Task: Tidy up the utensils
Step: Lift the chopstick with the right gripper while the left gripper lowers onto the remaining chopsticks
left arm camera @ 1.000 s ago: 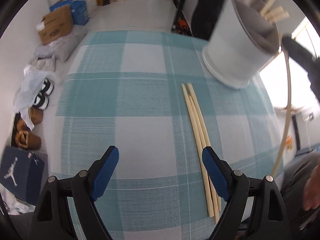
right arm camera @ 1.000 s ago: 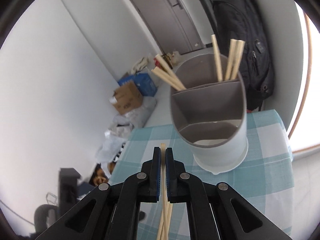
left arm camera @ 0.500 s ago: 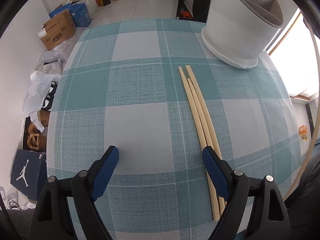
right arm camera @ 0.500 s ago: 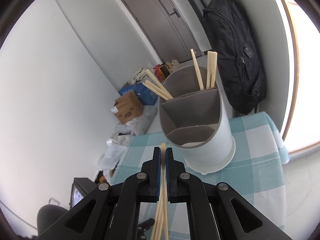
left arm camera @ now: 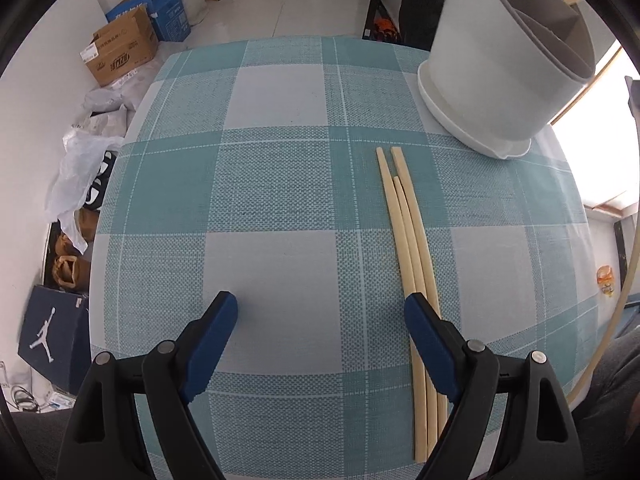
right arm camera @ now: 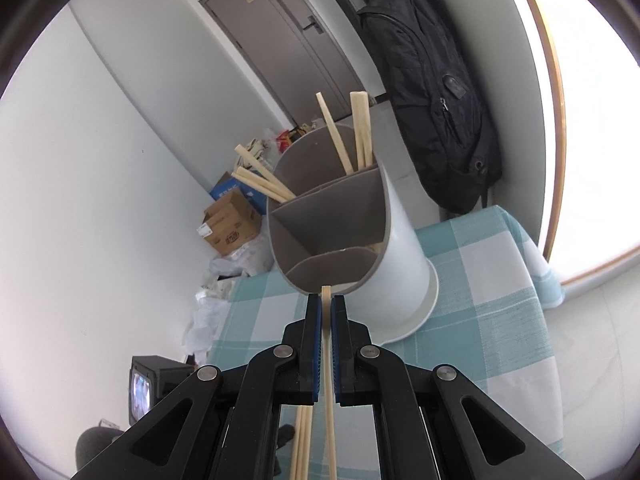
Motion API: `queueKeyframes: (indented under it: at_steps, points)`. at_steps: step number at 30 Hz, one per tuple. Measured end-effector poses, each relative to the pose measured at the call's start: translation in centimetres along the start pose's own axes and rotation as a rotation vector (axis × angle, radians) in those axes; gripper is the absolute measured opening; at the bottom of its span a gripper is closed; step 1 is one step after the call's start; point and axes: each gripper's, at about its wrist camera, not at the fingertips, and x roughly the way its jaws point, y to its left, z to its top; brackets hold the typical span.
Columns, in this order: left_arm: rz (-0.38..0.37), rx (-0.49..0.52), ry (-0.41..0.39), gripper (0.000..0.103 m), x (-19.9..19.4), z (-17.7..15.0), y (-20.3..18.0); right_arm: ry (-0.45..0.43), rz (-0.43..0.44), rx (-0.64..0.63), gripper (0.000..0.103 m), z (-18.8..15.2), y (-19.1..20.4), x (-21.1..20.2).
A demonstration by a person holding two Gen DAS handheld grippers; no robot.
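Note:
Over the teal-checked tablecloth (left arm camera: 272, 220) my left gripper (left arm camera: 320, 304) points down, open, with nothing between its fingers. Three wooden chopsticks (left arm camera: 408, 240) lie side by side on the cloth, their near ends running under the right finger (left arm camera: 428, 332). The white utensil holder (left arm camera: 500, 80) with grey dividers stands at the far right. My right gripper (right arm camera: 326, 300) is shut on one chopstick (right arm camera: 329, 400), whose tip sits just in front of the holder's (right arm camera: 396, 264) near rim. Several chopsticks (right arm camera: 360, 132) stand in the holder's far compartments. The loose chopsticks (right arm camera: 302, 440) show below the gripper.
Cardboard boxes (left arm camera: 120, 50), plastic bags (left arm camera: 80, 168) and a dark shoe box (left arm camera: 48, 328) sit on the floor left of the table. A black backpack (right arm camera: 436, 92) hangs behind the holder near a grey door (right arm camera: 288, 36). The table's right edge lies close to a bright window.
The right gripper has rolled and moved in, so the held chopstick's tip now meets the holder's near rim. The left gripper stays open and its view has tilted downwards over the table.

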Motion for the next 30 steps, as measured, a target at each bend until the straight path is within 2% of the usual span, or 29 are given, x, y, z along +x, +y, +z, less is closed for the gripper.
queueKeyframes:
  at_steps: [10,15,23,27,29,30]
  points:
    - [-0.007,0.017,0.006,0.083,0.2,0.5,-0.8,0.01,-0.001,0.01,0.004,0.2,-0.4,0.0]
    - [0.034,0.03,0.052,0.084,0.8,1.4,-1.0,0.009,0.0,0.014,0.004,0.3,-0.4,-0.2]
    - [0.08,0.06,0.033,0.082,1.5,3.7,-1.0,0.016,-0.003,0.017,0.004,0.2,-0.5,-0.3]
    - [0.065,0.094,0.005,0.069,2.0,4.8,-0.9,0.025,-0.011,0.03,0.004,0.0,-1.0,-0.2]
    - [0.027,0.105,0.003,0.049,2.0,5.3,-1.0,0.034,-0.02,0.033,0.004,-0.1,-1.4,0.1]
    - [0.013,0.108,0.004,0.046,1.8,5.2,-1.1,0.038,-0.023,0.035,0.004,-0.1,-1.6,0.2]
